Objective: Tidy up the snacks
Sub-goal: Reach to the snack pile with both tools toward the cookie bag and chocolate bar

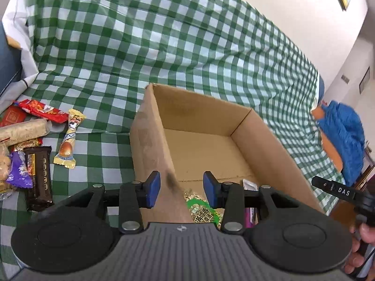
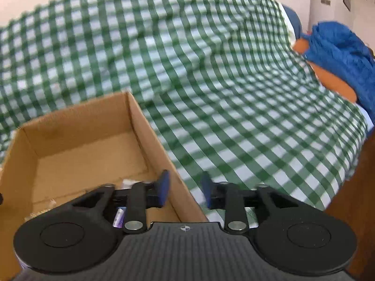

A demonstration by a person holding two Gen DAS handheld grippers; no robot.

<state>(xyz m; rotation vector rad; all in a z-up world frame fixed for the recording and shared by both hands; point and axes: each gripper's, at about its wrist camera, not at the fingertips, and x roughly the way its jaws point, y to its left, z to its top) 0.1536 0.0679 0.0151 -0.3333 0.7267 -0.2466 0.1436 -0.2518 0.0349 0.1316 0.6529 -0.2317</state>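
Cardboard box (image 1: 206,145) (crinkly snack packets (image 1: 204,208) inside) beneath both gaping, empty hand-held grippers (image 1: 181,188) (image 2: 185,189).

A green-checked cloth (image 1: 164,46) carries an open cardboard box (image 1: 269,145) and, beside it, loose wrapped snacks (image 1: 37,145).

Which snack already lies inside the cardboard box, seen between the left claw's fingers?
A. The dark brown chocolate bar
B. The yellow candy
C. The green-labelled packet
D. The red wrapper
C: the green-labelled packet lies in the cardboard box, just past the open left claw; the other snacks are on the checked cloth.
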